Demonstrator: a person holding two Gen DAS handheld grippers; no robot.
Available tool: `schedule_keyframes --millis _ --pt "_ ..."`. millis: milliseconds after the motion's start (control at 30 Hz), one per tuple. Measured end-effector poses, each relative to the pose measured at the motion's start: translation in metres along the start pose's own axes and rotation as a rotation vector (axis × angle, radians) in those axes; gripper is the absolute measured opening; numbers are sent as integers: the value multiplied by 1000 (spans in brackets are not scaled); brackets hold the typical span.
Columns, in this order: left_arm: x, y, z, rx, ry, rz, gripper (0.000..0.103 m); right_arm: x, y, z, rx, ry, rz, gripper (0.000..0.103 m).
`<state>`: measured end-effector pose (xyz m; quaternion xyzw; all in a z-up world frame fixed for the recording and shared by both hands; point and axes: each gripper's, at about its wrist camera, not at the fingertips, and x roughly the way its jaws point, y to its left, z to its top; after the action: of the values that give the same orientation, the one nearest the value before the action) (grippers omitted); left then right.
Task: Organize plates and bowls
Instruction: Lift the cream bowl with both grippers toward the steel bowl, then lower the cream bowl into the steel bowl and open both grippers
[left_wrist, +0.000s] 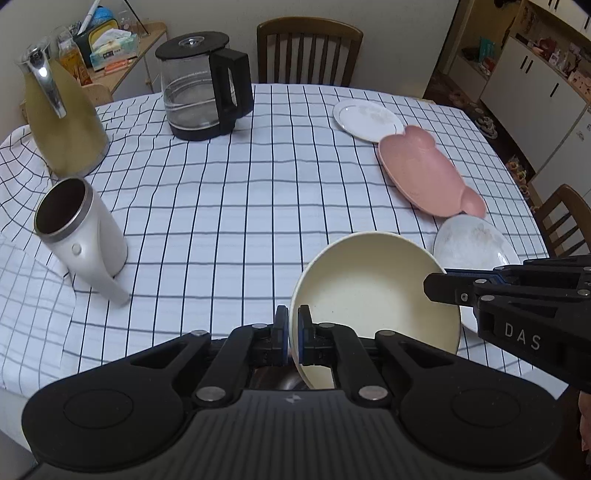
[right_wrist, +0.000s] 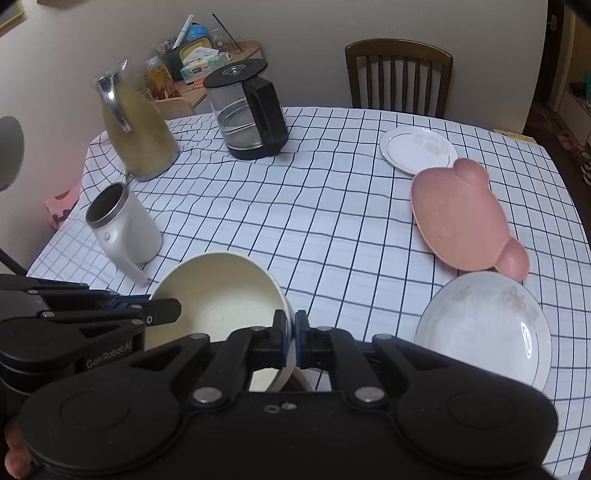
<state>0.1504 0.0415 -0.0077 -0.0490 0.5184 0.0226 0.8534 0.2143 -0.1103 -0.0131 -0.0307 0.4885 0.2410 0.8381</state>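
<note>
Above the near table edge, cream bowl (left_wrist: 373, 295) tilted, clear of the cloth; left gripper (left_wrist: 292, 328) and right gripper (right_wrist: 291, 334) each pinched tight on opposite rims; advise matched hand speed, lowering level beside white plate (right_wrist: 484, 328); pink dish (right_wrist: 461, 221) lies beyond.

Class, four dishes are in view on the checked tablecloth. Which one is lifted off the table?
The cream bowl: both claws clamp its rim. The two white plates and the pink dish lie flat.
</note>
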Motion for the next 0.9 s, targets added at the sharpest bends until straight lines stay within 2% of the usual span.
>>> schedule_keyframes --millis 233,533,900 --pt "-4 -2 -28 30 39 17 4 -5 9 -26 6 37 16 5" --pt "10 -1 -61 33 100 4 4 4 13 -60 32 99 21 5" --pt "27 -7 -81 67 107 29 4 17 15 -84 29 128 0 5"
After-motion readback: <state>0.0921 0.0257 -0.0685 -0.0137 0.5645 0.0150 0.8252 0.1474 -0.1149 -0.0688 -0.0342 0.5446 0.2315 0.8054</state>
